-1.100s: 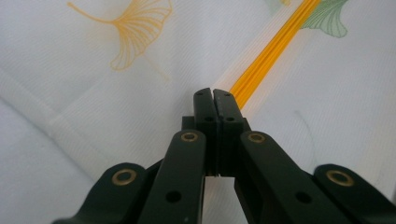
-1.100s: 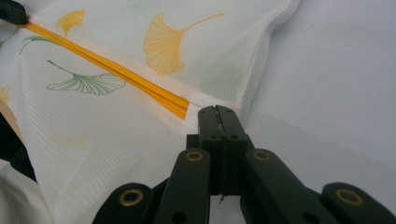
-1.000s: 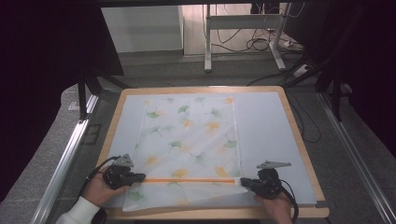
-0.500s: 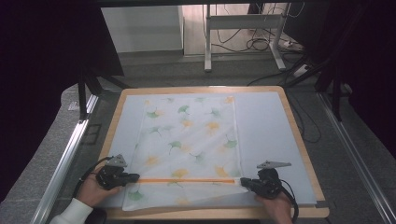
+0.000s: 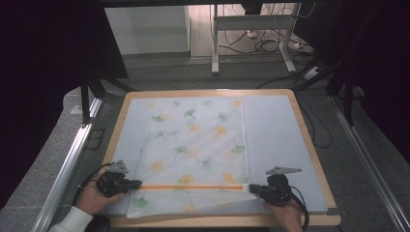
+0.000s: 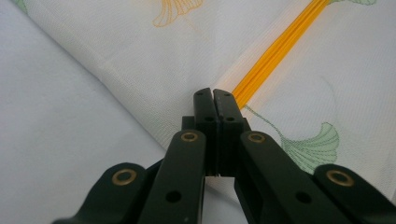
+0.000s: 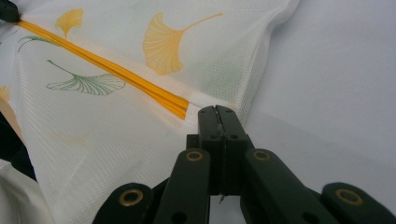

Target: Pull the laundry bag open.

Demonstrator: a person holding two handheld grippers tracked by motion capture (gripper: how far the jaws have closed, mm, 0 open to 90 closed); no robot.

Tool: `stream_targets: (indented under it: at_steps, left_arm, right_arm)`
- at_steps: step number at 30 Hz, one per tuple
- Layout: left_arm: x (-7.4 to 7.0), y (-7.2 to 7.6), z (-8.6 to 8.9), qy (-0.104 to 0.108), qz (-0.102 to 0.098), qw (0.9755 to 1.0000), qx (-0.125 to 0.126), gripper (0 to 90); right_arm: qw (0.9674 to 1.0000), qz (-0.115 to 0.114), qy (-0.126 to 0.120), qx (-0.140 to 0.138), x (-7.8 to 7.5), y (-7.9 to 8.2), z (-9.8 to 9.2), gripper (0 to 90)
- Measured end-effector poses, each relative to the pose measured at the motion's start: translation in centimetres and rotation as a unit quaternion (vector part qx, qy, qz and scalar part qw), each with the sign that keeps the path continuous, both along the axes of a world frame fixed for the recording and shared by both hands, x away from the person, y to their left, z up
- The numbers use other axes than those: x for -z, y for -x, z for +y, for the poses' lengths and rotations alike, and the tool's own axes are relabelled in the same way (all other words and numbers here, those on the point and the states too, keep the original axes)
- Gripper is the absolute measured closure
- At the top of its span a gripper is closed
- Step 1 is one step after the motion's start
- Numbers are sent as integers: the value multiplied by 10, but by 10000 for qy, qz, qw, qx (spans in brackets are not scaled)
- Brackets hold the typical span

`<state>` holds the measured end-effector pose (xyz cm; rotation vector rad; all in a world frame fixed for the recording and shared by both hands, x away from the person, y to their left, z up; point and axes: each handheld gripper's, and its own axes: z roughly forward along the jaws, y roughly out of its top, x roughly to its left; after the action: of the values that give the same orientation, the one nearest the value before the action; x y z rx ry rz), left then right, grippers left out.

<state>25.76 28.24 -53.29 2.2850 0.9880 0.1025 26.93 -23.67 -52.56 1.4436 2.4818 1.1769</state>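
Left tongs (image 5: 136, 183): jaws pressed together, pinching the near left edge of the cloth (image 5: 193, 150) right at the end of its orange stripe (image 5: 191, 187); the left hand (image 5: 89, 199) holds them low over the bench (image 5: 309, 145)
Right tongs (image 5: 252, 188): jaws shut tight on the cloth's opposite side edge, at the other end of the same stripe; the right hand (image 5: 285, 212) is behind them
Cloth: white, printed with green and yellow ginkgo leaves, spread on the pale mat (image 5: 275, 130); most of it stretches away beyond both tongs, a narrower strip lies on the near side of the stripe
Orange stripe: runs straight between the two tongs, from one pair of tips to the other
Left gripper view: the stripe (image 6: 275, 49) leads away from the closed tips (image 6: 213, 93)
Right gripper view: the stripe (image 7: 107, 67) ends just beside the closed tips (image 7: 216, 109)
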Motion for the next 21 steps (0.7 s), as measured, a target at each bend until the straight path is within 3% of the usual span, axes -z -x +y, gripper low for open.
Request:
stream_targets:
  at_steps: [11, 21]
  left_arm:
    - [1, 0, 1, 27, -18, 10000, -14, 899]
    - [3, 1, 3, 218, -9, 9997, -116, 898]
  right_arm:
    - [10000, 3, 29, -13, -1, 0, 1, 899]
    - [10000, -16, 65, -28, -1, 0, 1, 899]
